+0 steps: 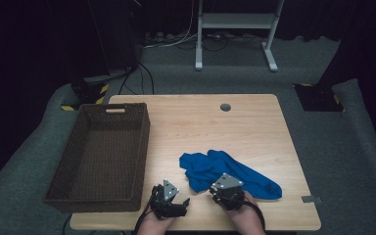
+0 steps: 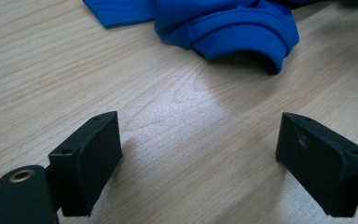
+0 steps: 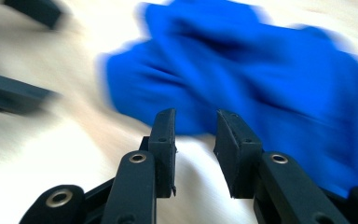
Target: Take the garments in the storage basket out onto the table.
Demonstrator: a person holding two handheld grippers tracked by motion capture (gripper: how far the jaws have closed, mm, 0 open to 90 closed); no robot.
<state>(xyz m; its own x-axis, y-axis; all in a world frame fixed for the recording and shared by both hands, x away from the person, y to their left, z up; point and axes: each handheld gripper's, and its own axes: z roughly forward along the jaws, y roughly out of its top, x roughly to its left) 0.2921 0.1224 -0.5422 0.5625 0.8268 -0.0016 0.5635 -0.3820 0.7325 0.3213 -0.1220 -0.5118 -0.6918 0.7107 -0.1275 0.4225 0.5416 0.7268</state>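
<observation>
While lying crumpled on the light wooden desk (image 1: 254,127):
Cloth: blue fabric cloth (image 1: 225,171) is resting beside both grippers.
Left gripper (image 2: 199,154): fingers are gaping wide, holding nothing.
Right gripper (image 3: 195,140): fingers are standing narrowly apart at the cloth's edge, gripping nothing.

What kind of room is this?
Probably a lab or recording studio: a light wooden table stands on grey carpet, ringed by black curtains, with loose cables on the floor.

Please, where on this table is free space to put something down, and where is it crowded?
Free: the wooden table between the wicker basket and its right edge, beyond the blue garment, apart from a small grommet; the basket's floor is bare too. Crowded: the near edge, where the left gripper, the right gripper and the garment sit close.
</observation>
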